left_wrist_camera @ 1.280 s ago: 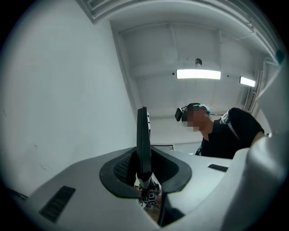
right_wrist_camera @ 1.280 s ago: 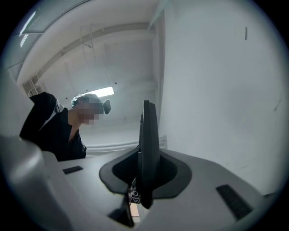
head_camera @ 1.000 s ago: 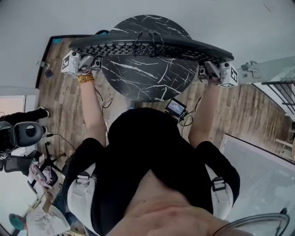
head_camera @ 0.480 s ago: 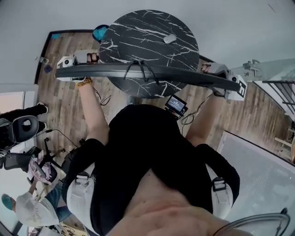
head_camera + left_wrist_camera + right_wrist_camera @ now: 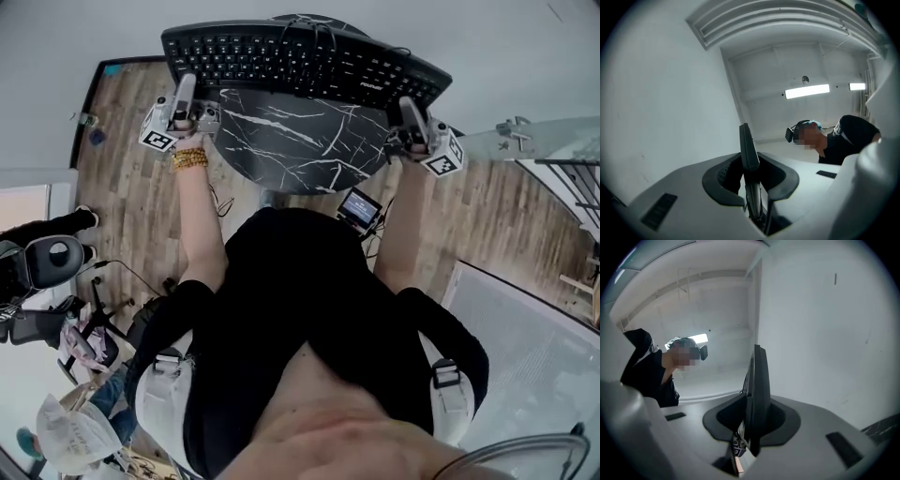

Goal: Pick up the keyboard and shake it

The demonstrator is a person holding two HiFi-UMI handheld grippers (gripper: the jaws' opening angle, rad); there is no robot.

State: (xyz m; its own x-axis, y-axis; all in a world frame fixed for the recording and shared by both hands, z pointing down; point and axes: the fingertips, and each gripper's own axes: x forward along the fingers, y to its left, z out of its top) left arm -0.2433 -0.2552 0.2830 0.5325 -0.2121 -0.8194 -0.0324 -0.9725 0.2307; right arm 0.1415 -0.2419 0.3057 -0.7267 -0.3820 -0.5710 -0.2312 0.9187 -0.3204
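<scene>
Left gripper (image 5: 184, 94) jaws narrow, pinching the keyboard (image 5: 300, 61) at its left end, just nipped a touch tighter. Right gripper (image 5: 410, 111) same at the right end. Keyboard is airborne, above the far side of the round table (image 5: 291, 141), keys toward the person. Likely stiff, light, long; thin smooth edges may slip. End grips suit it.

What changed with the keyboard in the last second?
The keyboard swung from edge-on to keys facing the camera, rising in the picture. The left gripper and right gripper stay clamped on its ends, the left jaws just closing tighter. The table stayed put.
</scene>
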